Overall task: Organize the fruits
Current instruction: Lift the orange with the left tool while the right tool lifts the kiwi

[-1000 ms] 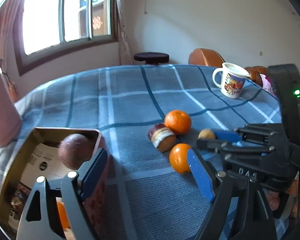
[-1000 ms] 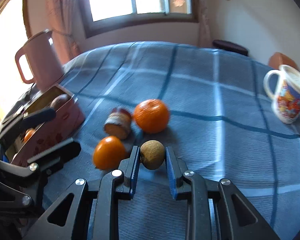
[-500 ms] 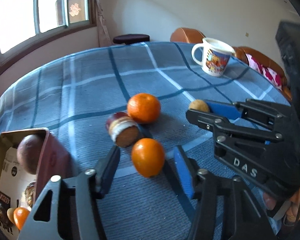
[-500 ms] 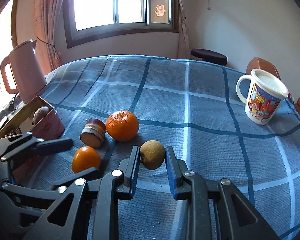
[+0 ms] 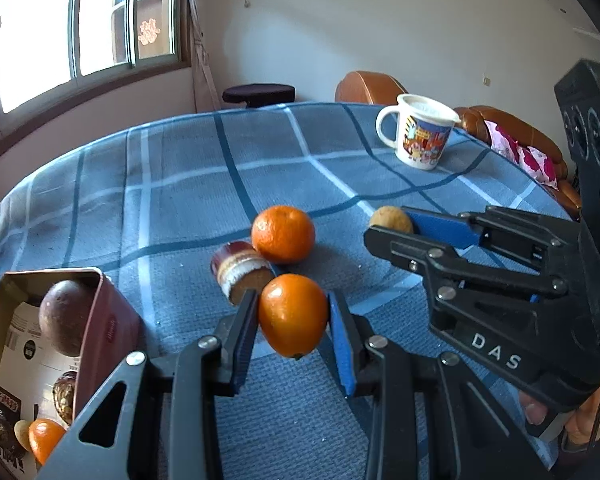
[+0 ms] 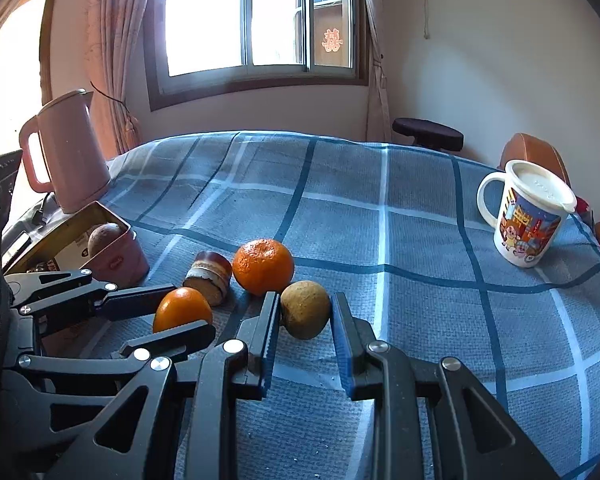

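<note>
A small orange [image 5: 293,316] lies on the blue checked tablecloth [image 5: 180,184] between the blue pads of my left gripper [image 5: 293,300]. Its jaws are closing and both pads touch the fruit's sides. My right gripper [image 6: 305,300] is shut on a round brown fruit [image 6: 305,309], which rests on the cloth. From the left wrist view the right gripper [image 5: 388,222] reaches in from the right. A bigger orange [image 5: 283,234] and a cut dark-red piece [image 5: 240,272] sit just beyond. At the left, a pink tin [image 5: 100,320] holds a purple-brown fruit [image 5: 66,316] and another small orange [image 5: 44,436].
A lidded cartoon mug [image 6: 528,216] stands at the right of the table. A pink kettle [image 6: 70,152] stands at the far left behind the tin. Beyond the table's far edge are a dark stool [image 6: 428,134] and brown chairs [image 5: 370,88]. A person's fingers [image 5: 540,412] hold the right gripper.
My left gripper swung right, away from the tin, to the small orange, and its jaws narrowed around it. The right gripper kept its hold on the brown fruit.
</note>
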`<state>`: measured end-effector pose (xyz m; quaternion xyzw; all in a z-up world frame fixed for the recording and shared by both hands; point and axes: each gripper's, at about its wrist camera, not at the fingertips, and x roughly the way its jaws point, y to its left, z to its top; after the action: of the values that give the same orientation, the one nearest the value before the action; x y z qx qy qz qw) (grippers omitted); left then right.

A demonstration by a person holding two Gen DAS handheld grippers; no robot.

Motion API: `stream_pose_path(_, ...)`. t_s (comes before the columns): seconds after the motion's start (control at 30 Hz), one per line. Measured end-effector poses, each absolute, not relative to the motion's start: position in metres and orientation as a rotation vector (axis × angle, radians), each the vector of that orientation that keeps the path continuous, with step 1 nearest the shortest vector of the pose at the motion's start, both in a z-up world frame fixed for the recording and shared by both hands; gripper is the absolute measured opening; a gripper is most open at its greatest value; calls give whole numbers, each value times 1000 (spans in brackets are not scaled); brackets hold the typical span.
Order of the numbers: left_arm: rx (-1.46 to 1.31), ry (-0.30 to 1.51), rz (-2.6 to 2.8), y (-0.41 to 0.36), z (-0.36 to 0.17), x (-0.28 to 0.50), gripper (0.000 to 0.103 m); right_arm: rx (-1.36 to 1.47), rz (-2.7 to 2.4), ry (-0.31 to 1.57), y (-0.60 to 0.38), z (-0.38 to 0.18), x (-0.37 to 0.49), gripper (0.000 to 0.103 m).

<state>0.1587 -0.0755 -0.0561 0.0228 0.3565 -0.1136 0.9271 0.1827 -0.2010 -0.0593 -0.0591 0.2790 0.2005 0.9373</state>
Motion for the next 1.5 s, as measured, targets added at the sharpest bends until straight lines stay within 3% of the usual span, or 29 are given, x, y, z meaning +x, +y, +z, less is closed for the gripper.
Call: stream_pose_path(1.5,34,537,-167,-66,-37,129,37,-107,402,381,-211,-43,151,27)
